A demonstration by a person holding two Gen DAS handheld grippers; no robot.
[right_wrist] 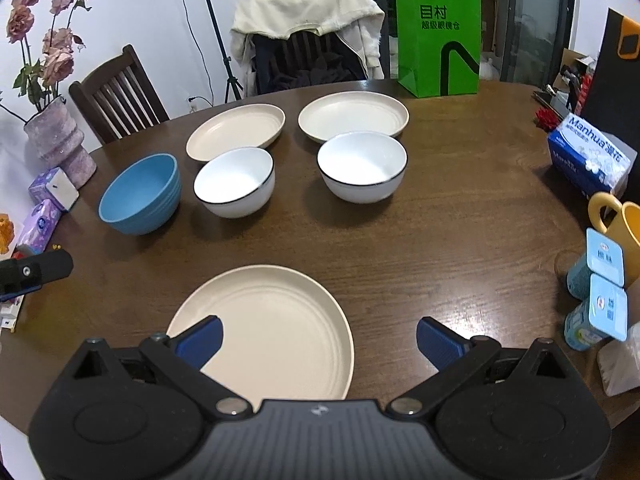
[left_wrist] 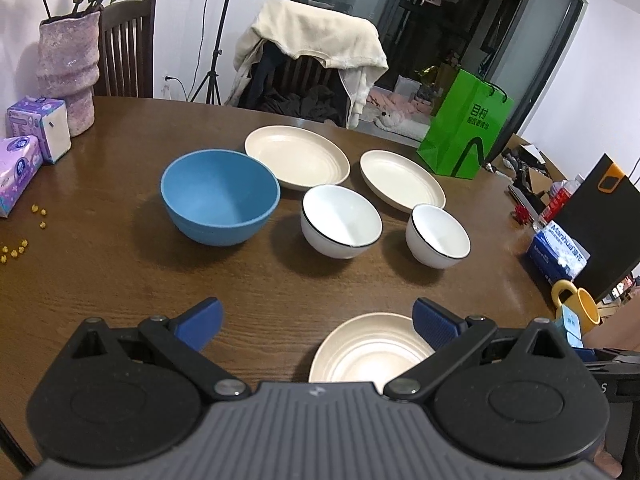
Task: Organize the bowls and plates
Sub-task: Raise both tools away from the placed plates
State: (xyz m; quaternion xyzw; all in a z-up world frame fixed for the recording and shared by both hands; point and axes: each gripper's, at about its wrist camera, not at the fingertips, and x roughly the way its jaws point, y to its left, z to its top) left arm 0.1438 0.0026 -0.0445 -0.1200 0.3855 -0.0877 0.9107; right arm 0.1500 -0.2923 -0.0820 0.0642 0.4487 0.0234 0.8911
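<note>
On the brown table stand a blue bowl (left_wrist: 219,197) (right_wrist: 140,194), two white bowls with dark rims (left_wrist: 341,220) (left_wrist: 438,235) (right_wrist: 235,182) (right_wrist: 362,166), and behind them two cream plates (left_wrist: 297,157) (left_wrist: 402,180) (right_wrist: 236,131) (right_wrist: 353,116). A third cream plate (left_wrist: 370,350) (right_wrist: 272,330) lies near the front edge. My left gripper (left_wrist: 318,326) hovers open above the table, its right finger over that plate's edge. My right gripper (right_wrist: 319,340) is open above the near plate, holding nothing.
A pink vase (left_wrist: 69,72) and tissue packs (left_wrist: 38,128) sit at the left. A green paper bag (left_wrist: 466,128) (right_wrist: 438,36), a blue tissue box (right_wrist: 588,156), a yellow mug (right_wrist: 618,224) and small cartons (right_wrist: 596,292) crowd the right. Chairs stand behind the table.
</note>
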